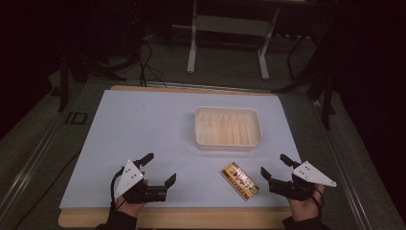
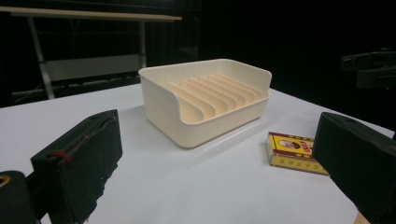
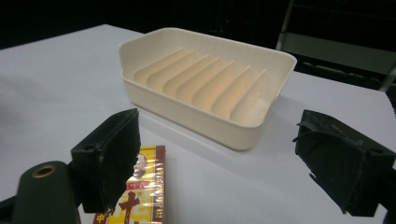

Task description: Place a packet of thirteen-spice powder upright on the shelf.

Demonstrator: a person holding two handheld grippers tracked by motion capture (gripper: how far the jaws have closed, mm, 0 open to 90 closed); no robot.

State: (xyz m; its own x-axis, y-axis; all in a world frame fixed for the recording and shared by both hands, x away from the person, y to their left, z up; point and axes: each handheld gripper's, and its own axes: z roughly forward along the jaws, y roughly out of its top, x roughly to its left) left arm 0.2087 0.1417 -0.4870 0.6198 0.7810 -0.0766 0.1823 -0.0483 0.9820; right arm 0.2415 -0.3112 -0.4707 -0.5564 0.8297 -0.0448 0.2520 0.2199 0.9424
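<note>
Both hands rest low at the table's near edge, left gripper (image 1: 160, 168) and right gripper (image 1: 275, 166) gaping (nothing between), flanking the yellow box (image 1: 240, 180).

In your left gripper view, the jaw at four o'clock is covering the near end of the small yellow and red box (image 2: 289, 150), and the bottom and right edges are cutting that jaw off. In your right gripper view, the jaw at eight o'clock is hiding part of the box (image 3: 142, 186), and the bottom edge is cropping its lower end; its print is staying too blurred for you to read. In the high view, the bottom edge is cutting off your forearms at six o'clock, and darkness is swallowing the floor and stands beyond the table (image 1: 143, 120) toward twelve o'clock.
</note>
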